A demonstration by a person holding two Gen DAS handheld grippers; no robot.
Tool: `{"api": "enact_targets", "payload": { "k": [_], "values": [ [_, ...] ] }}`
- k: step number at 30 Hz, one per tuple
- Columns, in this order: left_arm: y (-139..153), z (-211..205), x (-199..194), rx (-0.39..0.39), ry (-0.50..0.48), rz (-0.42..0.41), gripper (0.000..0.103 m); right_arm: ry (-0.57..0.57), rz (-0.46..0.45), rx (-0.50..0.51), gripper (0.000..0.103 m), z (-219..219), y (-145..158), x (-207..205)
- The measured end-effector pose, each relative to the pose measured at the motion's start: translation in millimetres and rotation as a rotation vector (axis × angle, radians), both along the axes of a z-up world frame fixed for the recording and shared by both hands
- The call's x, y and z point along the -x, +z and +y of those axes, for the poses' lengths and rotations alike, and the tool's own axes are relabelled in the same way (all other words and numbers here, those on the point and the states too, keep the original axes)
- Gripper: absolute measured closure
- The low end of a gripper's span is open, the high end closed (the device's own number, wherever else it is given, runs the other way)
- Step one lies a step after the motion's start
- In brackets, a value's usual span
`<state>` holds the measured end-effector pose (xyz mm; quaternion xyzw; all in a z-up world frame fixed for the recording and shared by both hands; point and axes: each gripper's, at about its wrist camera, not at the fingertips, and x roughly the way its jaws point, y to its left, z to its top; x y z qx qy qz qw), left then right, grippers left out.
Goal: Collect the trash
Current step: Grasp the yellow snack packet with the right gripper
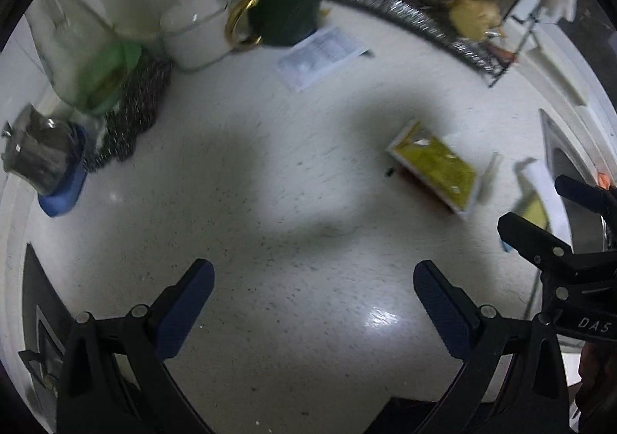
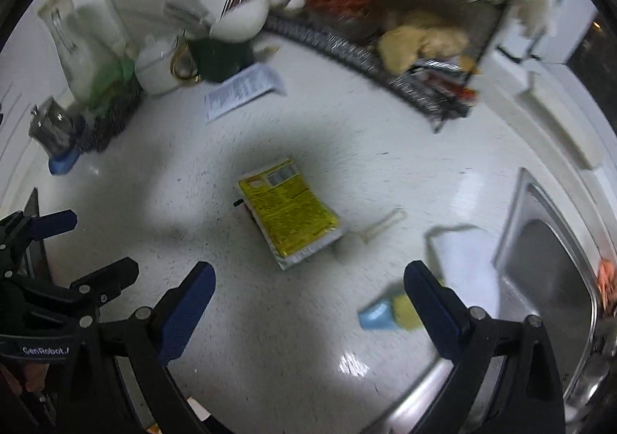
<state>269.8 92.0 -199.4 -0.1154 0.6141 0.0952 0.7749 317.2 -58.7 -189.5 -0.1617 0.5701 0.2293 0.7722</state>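
With both grippers' fingers spread wide and empty, you are approaching the yellow packet [image 2: 291, 212] lying flat on the desk [image 2: 231, 318] left of the sink [image 2: 547, 268]; next, lower your right gripper [image 2: 308, 303] over it.

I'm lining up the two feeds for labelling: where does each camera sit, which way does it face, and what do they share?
Left wrist: on the left gripper, facing down over the white counter; its open blue-padded fingers show, the right gripper at the right edge.
Right wrist: on the right gripper, facing down toward the counter and sink; its open fingers show, the left gripper at left.
Shared: yellow packet, white paper slip, dark mug, wire rack.
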Motion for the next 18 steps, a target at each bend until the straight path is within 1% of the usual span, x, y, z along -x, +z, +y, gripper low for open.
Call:
{"api": "enact_targets", "payload": {
  "k": [4,9,12,14,15,18],
  "values": [
    [-23,11,-13,0.022,0.019,0.041,0.001,0.046,0.033,0.022,0.005,16,-23,-17],
    [-41,19,-29,0.023,0.026,0.067,0.001,0.088,0.081,0.038,0.005,30,-48,-40],
    [-47,22,-36,0.026,0.029,0.08,0.001,0.107,0.108,0.046,0.005,38,-61,-48],
    [-49,23,-38,0.028,0.023,0.08,0.001,0.116,0.12,0.055,0.013,42,-67,-52],
    [-51,23,-40,0.027,0.02,0.084,0.001,0.116,0.129,0.055,0.02,44,-70,-54],
    [-55,25,-45,0.029,0.017,0.096,0.001,0.114,0.169,0.055,0.023,46,-76,-56]
  ]
}}
